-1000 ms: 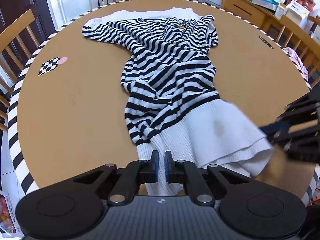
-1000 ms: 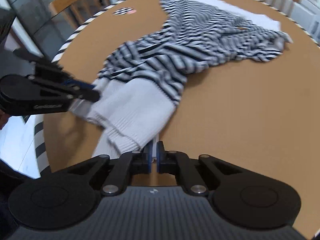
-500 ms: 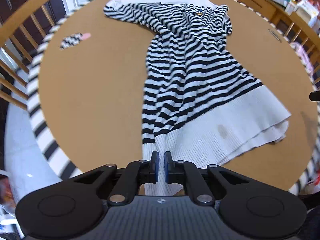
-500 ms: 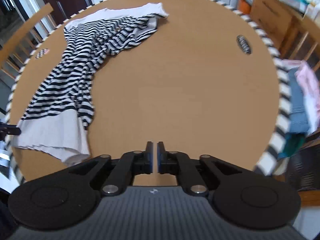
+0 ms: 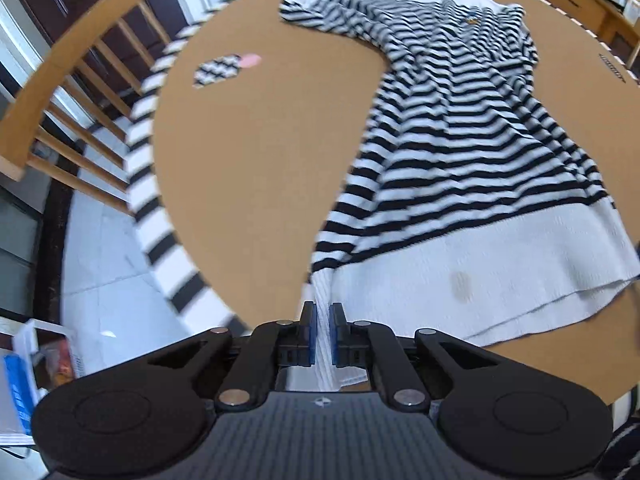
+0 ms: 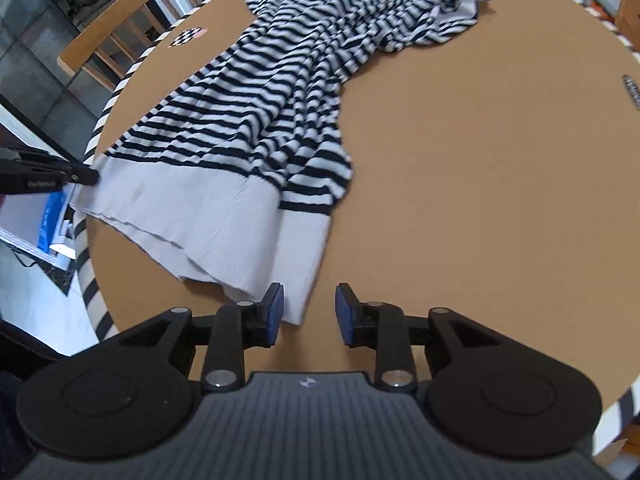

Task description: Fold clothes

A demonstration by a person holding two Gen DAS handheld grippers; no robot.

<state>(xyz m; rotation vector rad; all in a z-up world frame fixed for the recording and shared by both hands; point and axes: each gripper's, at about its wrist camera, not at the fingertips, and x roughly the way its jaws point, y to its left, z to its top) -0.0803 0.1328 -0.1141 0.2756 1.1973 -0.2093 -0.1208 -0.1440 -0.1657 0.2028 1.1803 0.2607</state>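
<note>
A black-and-white striped sweater (image 5: 460, 152) with a broad white hem (image 5: 460, 280) lies spread lengthwise on the round brown table (image 5: 260, 168). My left gripper (image 5: 320, 326) is shut on the hem's near left corner, and white fabric shows between its blue pads. The right wrist view shows the same left gripper (image 6: 86, 174) at the table's left rim, pinching the hem (image 6: 208, 216). My right gripper (image 6: 310, 310) hangs over the hem's other corner with its jaws opening. That corner lies between its fingers, but the pads do not press on it.
A wooden chair (image 5: 60, 92) stands beyond the table's striped rim (image 5: 160, 216). A checkered sticker (image 5: 218, 70) lies on the table's left side, and a dark oval tag (image 6: 632, 90) at the right rim. Boxes and papers (image 6: 48, 220) sit on the floor.
The bunched sweater has been pulled out long and flat. My right gripper let go of the hem, swung away, came back to its right corner and opened. My left gripper drew its corner leftward.
</note>
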